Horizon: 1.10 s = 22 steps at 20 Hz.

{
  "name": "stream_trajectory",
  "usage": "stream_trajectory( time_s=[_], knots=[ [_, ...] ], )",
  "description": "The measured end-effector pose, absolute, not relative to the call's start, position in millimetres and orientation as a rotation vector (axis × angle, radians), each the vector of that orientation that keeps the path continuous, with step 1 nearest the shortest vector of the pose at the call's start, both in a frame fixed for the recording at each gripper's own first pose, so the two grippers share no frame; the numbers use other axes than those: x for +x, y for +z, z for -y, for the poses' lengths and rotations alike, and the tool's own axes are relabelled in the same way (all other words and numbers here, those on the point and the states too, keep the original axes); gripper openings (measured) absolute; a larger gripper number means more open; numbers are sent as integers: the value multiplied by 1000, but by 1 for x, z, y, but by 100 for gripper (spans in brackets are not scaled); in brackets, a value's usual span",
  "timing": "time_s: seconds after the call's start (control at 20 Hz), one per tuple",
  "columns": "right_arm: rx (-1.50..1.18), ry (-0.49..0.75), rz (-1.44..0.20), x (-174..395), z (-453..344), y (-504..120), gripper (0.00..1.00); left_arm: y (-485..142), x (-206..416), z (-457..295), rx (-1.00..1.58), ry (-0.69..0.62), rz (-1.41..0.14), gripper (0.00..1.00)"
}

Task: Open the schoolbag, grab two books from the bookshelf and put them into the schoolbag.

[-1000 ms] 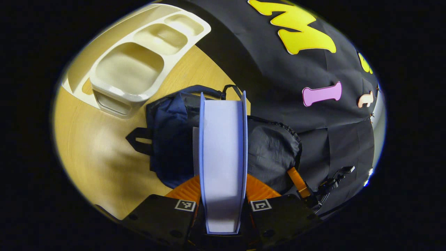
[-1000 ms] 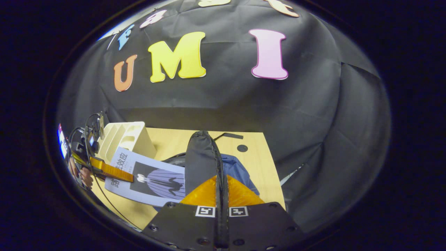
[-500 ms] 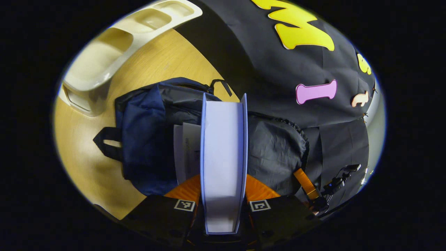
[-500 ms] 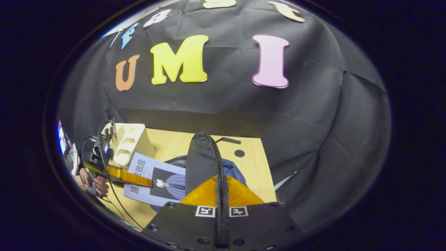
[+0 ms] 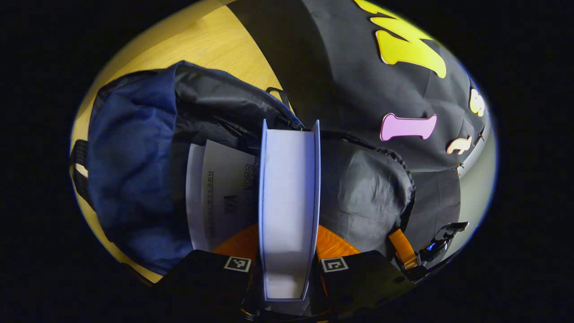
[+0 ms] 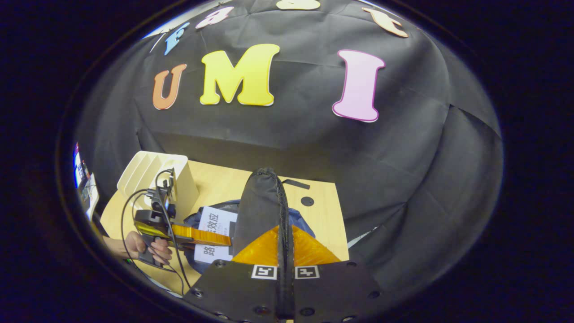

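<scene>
My left gripper (image 5: 287,235) is shut on a pale blue book (image 5: 287,188), seen edge-on with its far end at the mouth of the dark blue schoolbag (image 5: 130,175). A white book (image 5: 215,193) lies inside the bag's opening beside it. My right gripper (image 6: 284,253) is shut on the bag's black flap (image 6: 260,206) and holds it raised. In the left gripper view that flap (image 5: 358,193) stands to the right of the book, with the right gripper (image 5: 406,255) at its lower edge. The right gripper view shows the left gripper (image 6: 202,235) with the book (image 6: 213,237) over the bag (image 6: 298,217).
A cream bookshelf (image 6: 152,179) stands on the wooden table (image 6: 325,211) at the left, behind the left gripper. A hand (image 6: 150,244) holds that gripper, with cables trailing from it. The black cloth wall rises right behind the table.
My left gripper has carried the blue book forward to the bag's opening, and the bookshelf has slid out of its view. The right gripper still holds the flap up.
</scene>
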State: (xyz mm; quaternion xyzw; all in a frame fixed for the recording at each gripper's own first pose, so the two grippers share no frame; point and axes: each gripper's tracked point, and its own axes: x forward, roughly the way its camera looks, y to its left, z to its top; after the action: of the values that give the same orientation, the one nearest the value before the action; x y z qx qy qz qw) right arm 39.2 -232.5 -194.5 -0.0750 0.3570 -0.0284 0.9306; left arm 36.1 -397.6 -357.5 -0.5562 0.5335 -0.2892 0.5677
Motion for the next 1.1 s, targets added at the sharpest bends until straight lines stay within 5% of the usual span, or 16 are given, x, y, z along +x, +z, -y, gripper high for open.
stream_trajectory(
  time_s=[0.4, 0.55, 0.7, 0.75, 0.8, 0.85, 0.9, 1.1],
  knots=[
    [-167, -65, -757, 45, 232, -203, 0, -392, 45, 420, -1352, -650, -1237, 46],
    [-157, -52, -766, 47, 228, -207, 0, -399, 41, 419, -1355, -612, -1266, 61],
    [-151, -48, -764, 50, 228, -209, 2, -404, 36, 417, -1275, -581, -1348, 65],
    [-147, -48, -762, 50, 229, -210, 2, -405, 32, 415, -1253, -560, -1390, 76],
    [-140, -49, -764, 50, 229, -212, 0, -404, 27, 412, -1236, -539, -1427, 70],
    [-131, -47, -767, 48, 228, -214, 0, -402, 23, 407, -1207, -523, -1459, 80],
    [-124, -46, -768, 47, 227, -214, 2, -402, 18, 401, -1168, -509, -1480, 74],
    [-112, -32, -766, 44, 220, -218, 0, -402, 8, 383, -1047, -489, -1525, 77]
  ],
)
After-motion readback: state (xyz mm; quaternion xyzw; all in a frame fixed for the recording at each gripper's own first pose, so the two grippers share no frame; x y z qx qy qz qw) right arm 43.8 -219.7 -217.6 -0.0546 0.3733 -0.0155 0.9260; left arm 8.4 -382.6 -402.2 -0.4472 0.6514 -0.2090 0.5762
